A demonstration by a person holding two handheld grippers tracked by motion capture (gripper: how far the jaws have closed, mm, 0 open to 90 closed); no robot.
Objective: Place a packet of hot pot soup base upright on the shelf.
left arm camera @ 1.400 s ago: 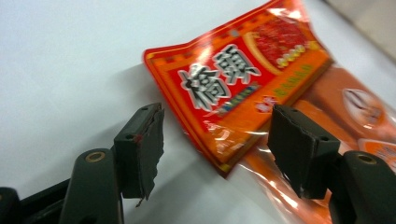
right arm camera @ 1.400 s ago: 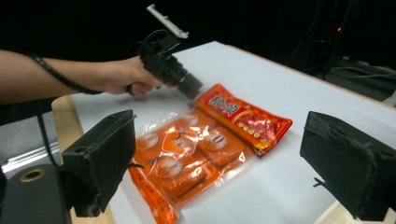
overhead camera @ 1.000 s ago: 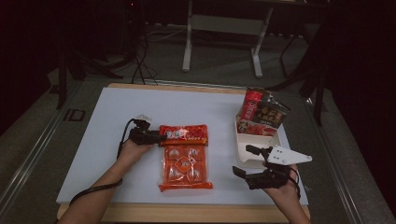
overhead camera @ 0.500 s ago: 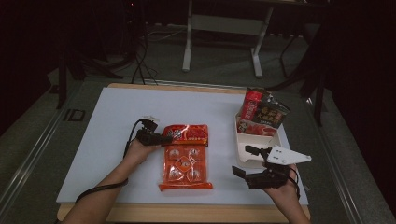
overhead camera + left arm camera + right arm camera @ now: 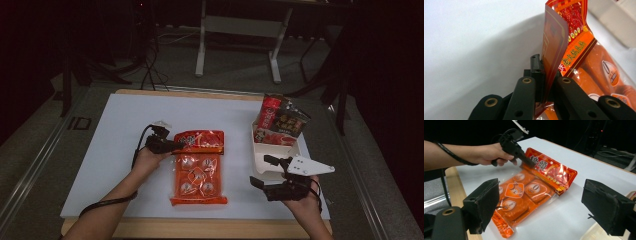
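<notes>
The orange snack pack (image 5: 199, 167) is seen lying flat at the centre of the white worktop (image 5: 100, 145), in the lower middle of the high view, red header end toward the top of the frame. The left tongs (image 5: 175, 146) have just been closing and are now clamped on the left corner of that header; in the left gripper view the film edge (image 5: 554, 50) is pinched between the jaws and stands up on edge. The right tongs (image 5: 264, 171) are held apart, nothing between them, at the lower right of the high view beside the white tray (image 5: 270, 150); in the right gripper view both pads (image 5: 482, 202) are seen wide of the pack (image 5: 529, 192). For the lift to go well, the pinch should be kept on the sealed header, not on the clear film over the round pieces, and the pack raised slowly so the heavy lower end is not swung or the seal torn; the right tongs could be brought under the far corner for support. The tray holds upright snack bags (image 5: 282, 122) at the upper right. The worktop has a wooden rim (image 5: 200, 227); the room behind is dark, with a grey floor, table legs (image 5: 202, 45) and cables.
</notes>
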